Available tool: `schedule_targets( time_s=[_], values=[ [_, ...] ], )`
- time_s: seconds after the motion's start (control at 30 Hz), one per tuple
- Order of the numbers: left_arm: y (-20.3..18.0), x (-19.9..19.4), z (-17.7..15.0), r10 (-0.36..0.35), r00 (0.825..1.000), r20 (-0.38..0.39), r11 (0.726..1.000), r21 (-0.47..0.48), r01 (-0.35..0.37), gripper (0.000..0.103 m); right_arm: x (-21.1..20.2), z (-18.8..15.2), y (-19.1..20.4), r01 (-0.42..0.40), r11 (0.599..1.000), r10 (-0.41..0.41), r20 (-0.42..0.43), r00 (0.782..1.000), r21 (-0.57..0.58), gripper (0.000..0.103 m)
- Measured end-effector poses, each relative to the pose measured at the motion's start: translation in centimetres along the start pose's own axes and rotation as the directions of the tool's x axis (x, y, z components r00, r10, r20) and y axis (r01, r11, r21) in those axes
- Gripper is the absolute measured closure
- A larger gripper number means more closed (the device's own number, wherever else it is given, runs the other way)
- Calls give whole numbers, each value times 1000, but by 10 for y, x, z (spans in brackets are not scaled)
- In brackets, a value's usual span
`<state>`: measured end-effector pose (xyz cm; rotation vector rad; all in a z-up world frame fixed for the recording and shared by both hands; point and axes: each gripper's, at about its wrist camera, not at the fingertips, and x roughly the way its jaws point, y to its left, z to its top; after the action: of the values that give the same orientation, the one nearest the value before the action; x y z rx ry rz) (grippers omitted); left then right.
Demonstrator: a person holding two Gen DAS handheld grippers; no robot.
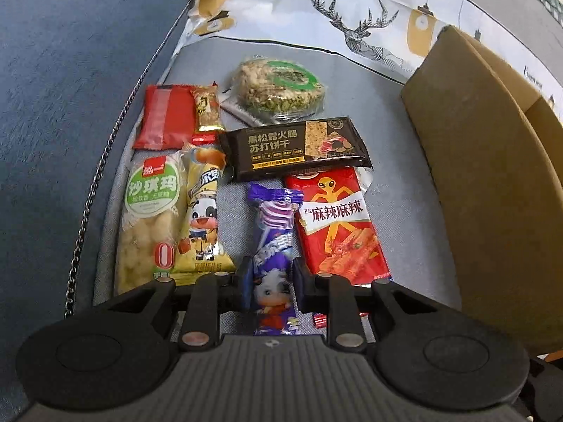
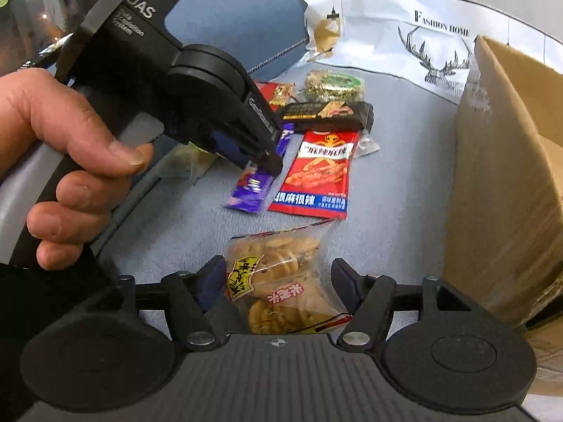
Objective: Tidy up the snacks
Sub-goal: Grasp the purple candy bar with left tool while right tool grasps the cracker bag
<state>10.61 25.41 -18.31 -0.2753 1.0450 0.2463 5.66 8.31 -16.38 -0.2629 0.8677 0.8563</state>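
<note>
My left gripper is shut on a purple cow-print candy bar, which lies on the blue-grey cushion; the right wrist view shows this gripper pinching the bar. My right gripper is open, its fingers on either side of a clear bag of round crackers. Other snacks lie in front: a red spicy-stick pack, a black soda-cracker pack, a round seed cake, a green-label sachima pack, a yellow cow pack and a red sachet.
An open cardboard box stands at the right, also seen in the right wrist view. A white deer-print cloth lies behind the snacks. A dark blue cushion and a metal chain are at the left.
</note>
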Motion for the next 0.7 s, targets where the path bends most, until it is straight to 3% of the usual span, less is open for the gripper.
schedule_targets(
  time_s=[0.17, 0.37, 0.47, 0.57, 0.7],
  values=[
    [-4, -3, -2, 18, 1000, 19, 1000, 23, -18, 86, 6, -4, 6, 16, 999, -17, -28, 999, -45, 42],
    [-2, -23, -8, -50, 997, 54, 998, 52, 47, 86, -1, -4, 4, 27, 998, -27, 8, 1000, -52, 50],
    [-3, -31, -12, -94, 996, 4, 992, 86, 94, 87, -10, -2, 1, 13, 1000, -11, 46, 999, -29, 51],
    [-8, -36, -20, -59, 994, -87, 989, 133, 71, 86, -9, -2, 1, 7, 1000, -6, 26, 1000, -28, 51],
    [-13, -40, -29, -34, 993, -112, 983, 176, 54, 86, -5, 0, 2, 14, 999, -14, 7, 1000, -33, 51]
  ],
)
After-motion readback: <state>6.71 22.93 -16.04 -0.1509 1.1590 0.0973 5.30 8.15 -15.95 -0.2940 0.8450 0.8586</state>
